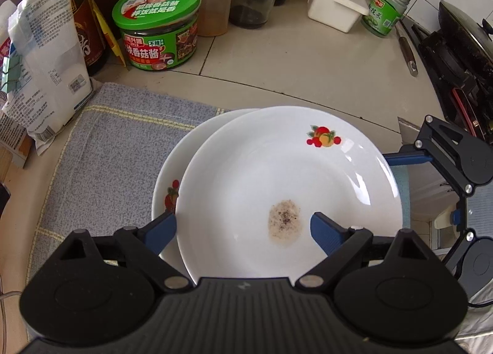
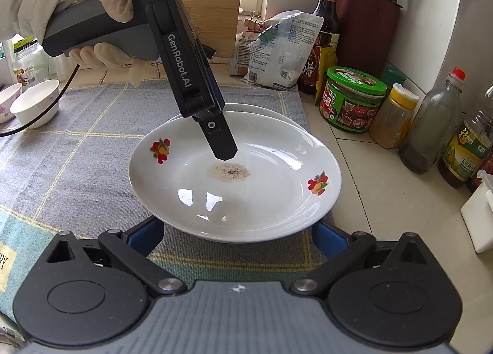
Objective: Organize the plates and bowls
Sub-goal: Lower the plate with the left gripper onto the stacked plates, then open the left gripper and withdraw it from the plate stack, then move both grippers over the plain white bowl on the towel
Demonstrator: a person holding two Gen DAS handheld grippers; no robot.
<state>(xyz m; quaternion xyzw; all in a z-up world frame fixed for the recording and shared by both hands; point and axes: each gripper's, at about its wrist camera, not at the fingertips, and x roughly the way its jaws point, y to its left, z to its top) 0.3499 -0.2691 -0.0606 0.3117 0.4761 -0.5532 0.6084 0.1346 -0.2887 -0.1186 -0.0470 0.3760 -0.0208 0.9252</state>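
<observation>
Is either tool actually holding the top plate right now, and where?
Neither grips it. The left tool is open, one finger over the top plate centre; the right tool is open, its fingers beneath the near rim.

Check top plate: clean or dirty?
Dirty: the top plate has a brownish speckled residue patch at its centre, seen in both views.
</observation>
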